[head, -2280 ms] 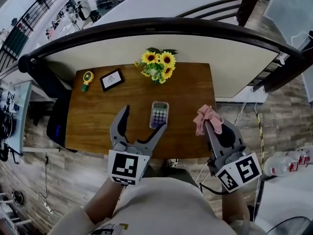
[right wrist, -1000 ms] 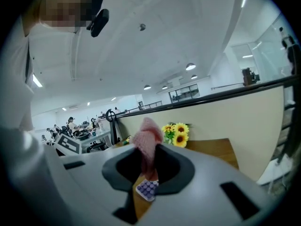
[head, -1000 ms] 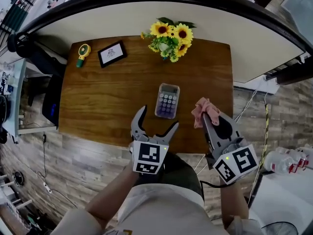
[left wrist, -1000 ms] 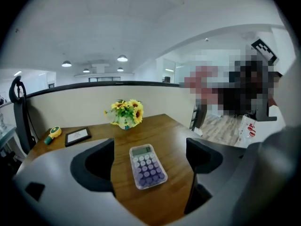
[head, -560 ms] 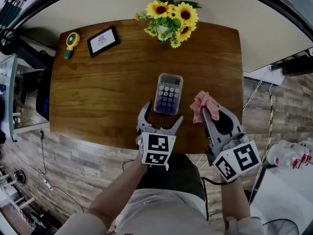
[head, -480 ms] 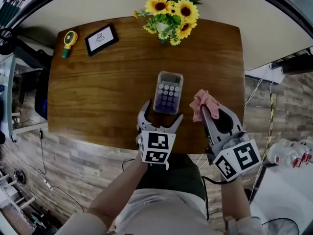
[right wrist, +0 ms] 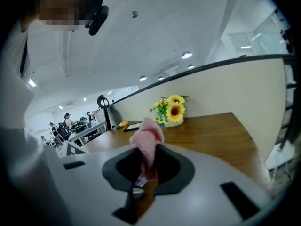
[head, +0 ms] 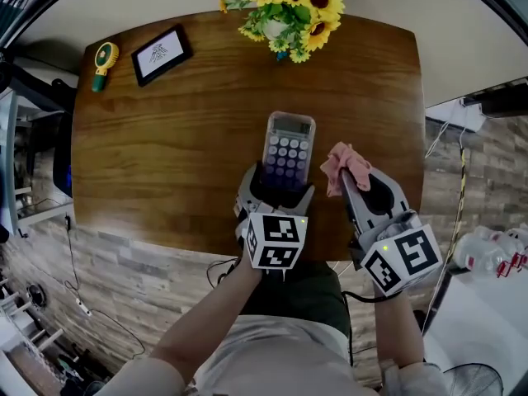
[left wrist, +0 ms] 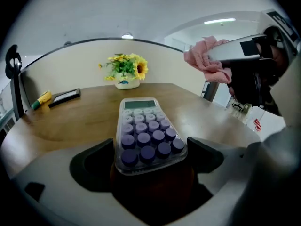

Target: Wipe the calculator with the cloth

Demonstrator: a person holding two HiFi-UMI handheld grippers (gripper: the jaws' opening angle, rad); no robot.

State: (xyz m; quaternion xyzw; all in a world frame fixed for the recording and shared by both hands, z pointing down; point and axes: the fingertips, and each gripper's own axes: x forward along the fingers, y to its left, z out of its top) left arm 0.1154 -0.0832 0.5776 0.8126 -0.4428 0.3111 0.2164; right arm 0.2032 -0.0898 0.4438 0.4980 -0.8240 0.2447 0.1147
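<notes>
A clear calculator (head: 289, 148) with purple keys lies on the wooden table (head: 165, 155), near its front edge. My left gripper (head: 279, 183) is open, with one jaw on each side of the calculator's near end. In the left gripper view the calculator (left wrist: 146, 133) fills the gap between the jaws; I cannot tell whether they touch it. To its right, my right gripper (head: 346, 176) is shut on a bunched pink cloth (head: 345, 163), held off the table. The cloth (right wrist: 146, 138) sticks up from between the shut jaws, and the left gripper view catches the same cloth (left wrist: 206, 59).
A vase of sunflowers (head: 289, 7) stands at the table's far edge. A small dark picture frame (head: 161, 54) and a yellow-green gadget (head: 103, 58) lie at the far left. The table's right edge (head: 419, 139) runs close to the right gripper, above plank flooring.
My left gripper has moved forward from the table's front edge until its open jaws straddle the calculator's near end. The right gripper still holds the cloth beside it.
</notes>
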